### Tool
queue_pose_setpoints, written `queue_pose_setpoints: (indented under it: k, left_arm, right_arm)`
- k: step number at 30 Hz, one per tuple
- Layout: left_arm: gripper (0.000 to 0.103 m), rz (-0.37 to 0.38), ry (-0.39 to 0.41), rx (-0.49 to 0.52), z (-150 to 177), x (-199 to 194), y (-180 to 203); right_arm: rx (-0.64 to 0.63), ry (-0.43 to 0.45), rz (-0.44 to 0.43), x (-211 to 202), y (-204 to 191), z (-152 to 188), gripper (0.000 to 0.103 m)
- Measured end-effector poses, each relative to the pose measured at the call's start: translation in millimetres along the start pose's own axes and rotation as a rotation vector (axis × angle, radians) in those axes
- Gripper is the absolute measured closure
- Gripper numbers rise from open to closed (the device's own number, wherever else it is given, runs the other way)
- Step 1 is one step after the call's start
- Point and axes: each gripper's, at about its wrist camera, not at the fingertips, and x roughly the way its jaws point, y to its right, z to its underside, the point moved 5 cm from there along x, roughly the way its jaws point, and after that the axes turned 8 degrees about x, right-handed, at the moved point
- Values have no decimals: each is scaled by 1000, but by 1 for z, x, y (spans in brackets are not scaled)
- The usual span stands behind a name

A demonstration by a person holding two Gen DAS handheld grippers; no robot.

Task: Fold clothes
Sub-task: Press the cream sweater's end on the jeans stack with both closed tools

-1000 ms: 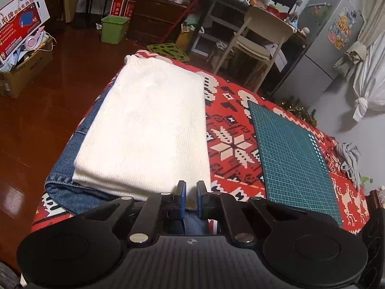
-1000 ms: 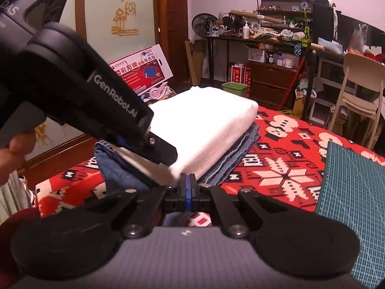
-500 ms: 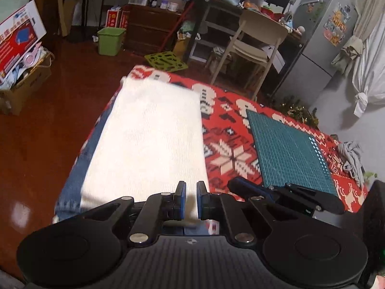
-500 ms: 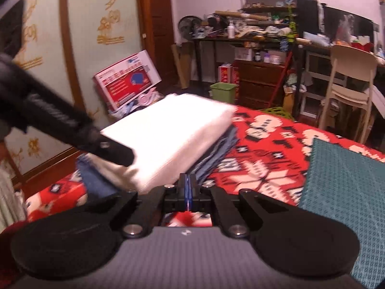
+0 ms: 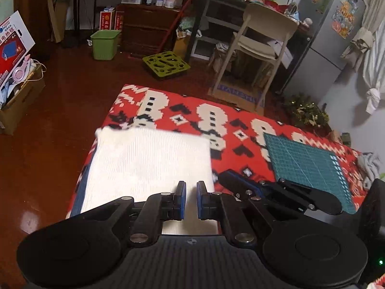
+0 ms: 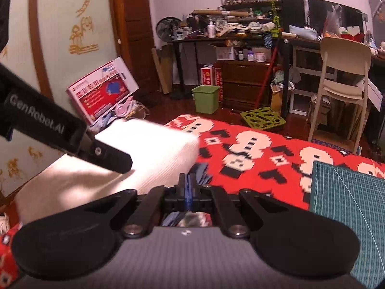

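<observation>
A folded white knit garment (image 5: 149,163) lies on top of folded blue jeans (image 5: 78,192) at the left end of the red patterned table (image 5: 182,110). My left gripper (image 5: 189,201) is shut on the near edge of the white garment, and white cloth fills the narrow gap between its pads. In the right wrist view the white garment (image 6: 154,149) looks blurred, with the left gripper (image 6: 113,156) over it. My right gripper (image 6: 189,187) is shut at the stack's near right corner, with the jeans (image 6: 201,172) at and below its pads. The right gripper (image 5: 231,179) also shows beside the stack.
A green cutting mat (image 5: 308,166) lies on the table to the right. A grey cloth (image 5: 368,166) sits at the far right end. Past the table stand a white chair (image 5: 259,38), a green bin (image 5: 104,44) and a cardboard box (image 5: 14,101) on the wooden floor.
The stack has come toward me with both grippers, uncovering more of the red tablecloth at the far end. Both views have tilted up toward the room. The right gripper has entered the left wrist view.
</observation>
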Motion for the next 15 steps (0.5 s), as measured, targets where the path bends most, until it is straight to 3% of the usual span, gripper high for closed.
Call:
queue_pose_setpoints:
  k: [8, 15]
  left_arm:
    - [94, 2, 7, 3, -9, 13, 3]
    - [94, 13, 4, -10, 0, 3, 7]
  right_arm:
    - [-34, 10, -12, 36, 7, -13, 102]
    - [-79, 9, -33, 25, -4, -1, 102]
